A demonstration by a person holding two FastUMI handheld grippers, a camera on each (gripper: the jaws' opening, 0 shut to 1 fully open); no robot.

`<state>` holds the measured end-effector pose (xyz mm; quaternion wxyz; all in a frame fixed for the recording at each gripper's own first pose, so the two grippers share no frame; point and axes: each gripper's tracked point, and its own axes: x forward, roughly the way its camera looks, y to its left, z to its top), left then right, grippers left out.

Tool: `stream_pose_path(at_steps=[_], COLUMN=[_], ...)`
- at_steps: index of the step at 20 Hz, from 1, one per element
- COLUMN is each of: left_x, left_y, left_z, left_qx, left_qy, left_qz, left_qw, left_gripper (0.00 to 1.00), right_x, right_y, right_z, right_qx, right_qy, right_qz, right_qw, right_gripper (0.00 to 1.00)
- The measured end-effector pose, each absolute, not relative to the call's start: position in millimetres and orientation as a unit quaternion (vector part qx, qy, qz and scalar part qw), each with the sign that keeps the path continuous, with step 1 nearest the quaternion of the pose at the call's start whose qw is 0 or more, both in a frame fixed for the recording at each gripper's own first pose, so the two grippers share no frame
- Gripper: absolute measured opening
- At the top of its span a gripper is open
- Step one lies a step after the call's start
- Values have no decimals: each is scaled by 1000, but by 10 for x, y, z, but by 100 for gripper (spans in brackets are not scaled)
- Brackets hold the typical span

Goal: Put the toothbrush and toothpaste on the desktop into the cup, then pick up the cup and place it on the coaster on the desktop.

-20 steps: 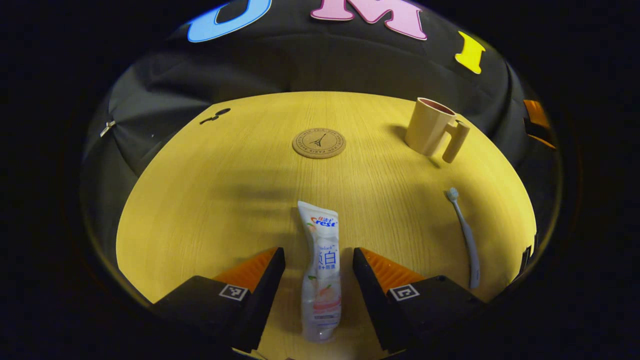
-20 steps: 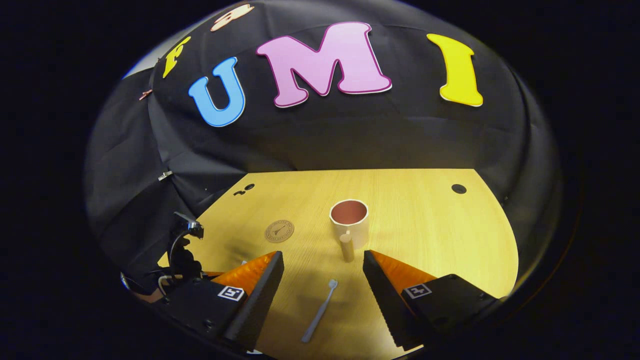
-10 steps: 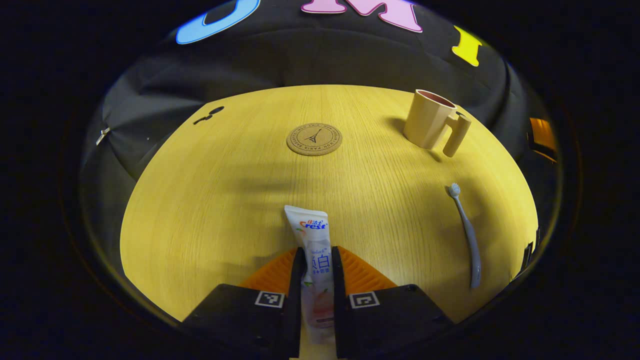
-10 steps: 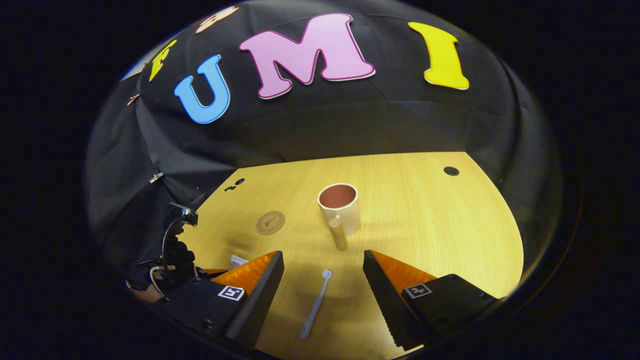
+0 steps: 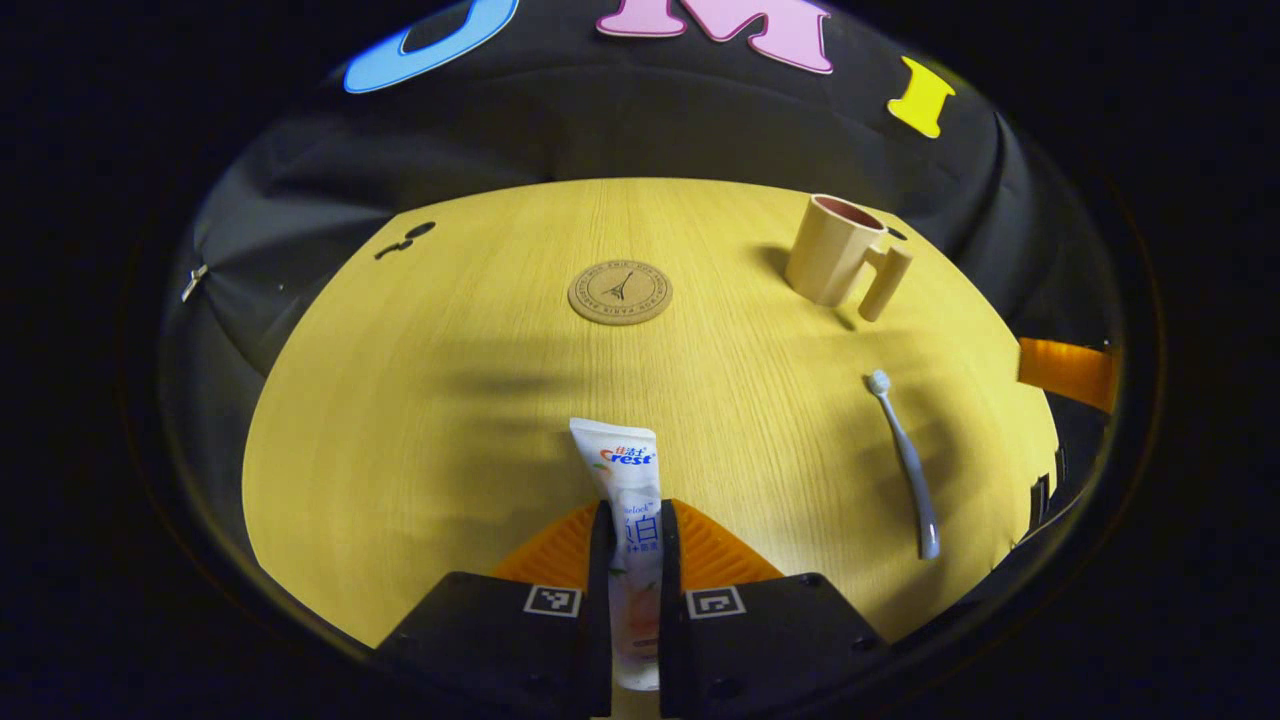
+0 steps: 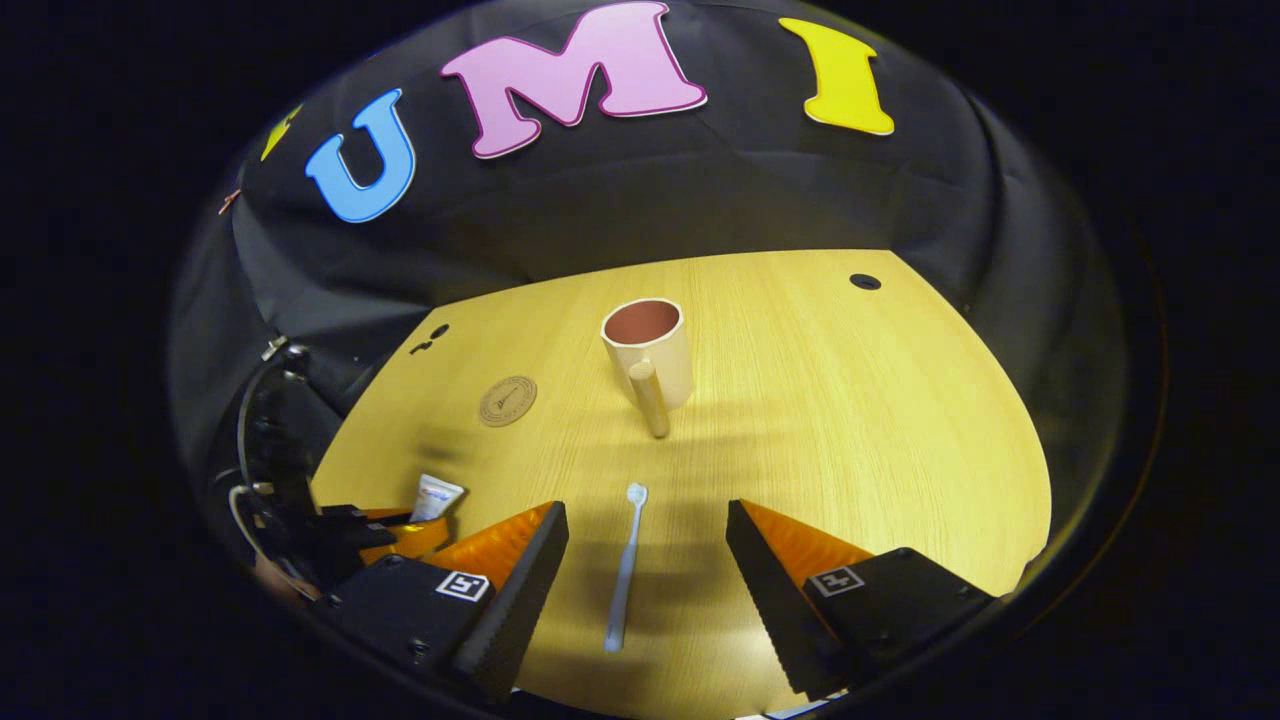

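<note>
Since the left tongs [image 5: 631, 560] were spread around the toothpaste tube [image 5: 628, 500] a second ago and pressed onto it half a second ago, the pinch is now seen to be held, both fingers flat against the tube's sides. From this it is judged that the first pick is secured and that the carry to the cup [image 5: 833, 262] comes next.

On the wooden tabletop [image 5: 450, 400] the cup is stood upright at the far right, empty, its handle turned toward the near edge. The round cork coaster [image 5: 620, 292] is laid flat near the middle, well apart from the cup and bare. The tube, white with printed markings, is seen with its flat crimped end pointing away from the tongs; whether it is lifted off the wood cannot be told.

In the right gripper view the right tongs [image 6: 648, 560] have been brought lower and nearer, spread wide, with the pale toothbrush [image 6: 624, 570] lying on the tabletop between them, untouched, bristles toward the cup.
</note>
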<state>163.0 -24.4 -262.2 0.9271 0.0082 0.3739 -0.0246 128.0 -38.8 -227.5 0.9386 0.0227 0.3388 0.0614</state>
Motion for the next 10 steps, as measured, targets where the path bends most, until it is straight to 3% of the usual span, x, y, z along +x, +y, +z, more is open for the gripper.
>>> stream_pose_path(at_steps=[10], left_x=[1086], left_y=[-164], left_z=[-2187], left_qx=[-18], left_qy=[324], left_qz=[-31], left_qw=[945], left_gripper=[24], right_x=[1268], right_y=[-381], right_z=[-3053], right_qx=[-39], right_qy=[426], right_qz=[32], right_qw=[903], right_gripper=[99])
